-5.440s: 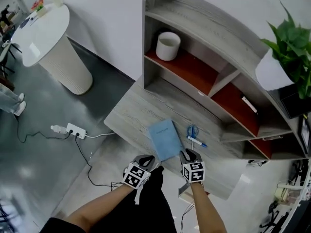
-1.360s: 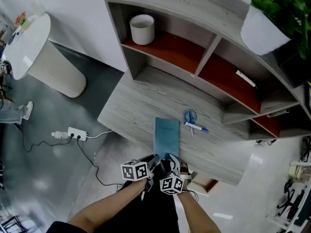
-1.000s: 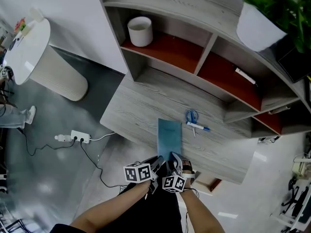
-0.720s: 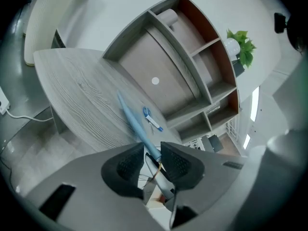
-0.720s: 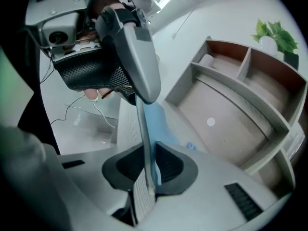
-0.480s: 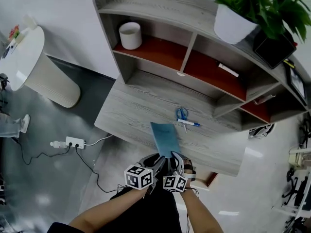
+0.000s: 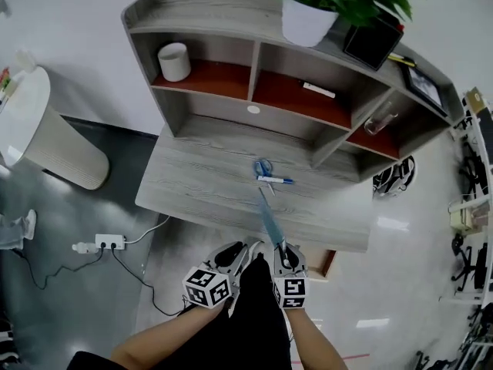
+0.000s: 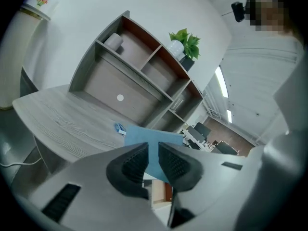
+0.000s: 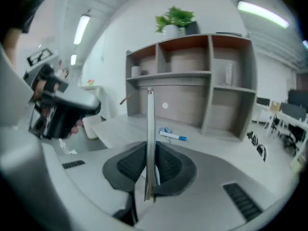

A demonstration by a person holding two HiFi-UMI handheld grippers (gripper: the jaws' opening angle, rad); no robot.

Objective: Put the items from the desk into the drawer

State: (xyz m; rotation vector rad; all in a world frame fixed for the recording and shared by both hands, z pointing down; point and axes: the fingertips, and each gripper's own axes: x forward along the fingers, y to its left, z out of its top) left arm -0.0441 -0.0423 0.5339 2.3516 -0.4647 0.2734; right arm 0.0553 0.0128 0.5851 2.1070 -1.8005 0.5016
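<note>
Blue notebook (image 7: pixel 269 216) has lifted off the worktop (image 7: pixel 192 185), edge-on in the right tool's (image 7: pixel 283 253) just-closed jaws for carrying drawerward; left tool (image 7: pixel 231 254) narrowing, empty.

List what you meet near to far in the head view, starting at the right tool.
right tool → notebook → pen → scissors → shelf → plant pot
</note>
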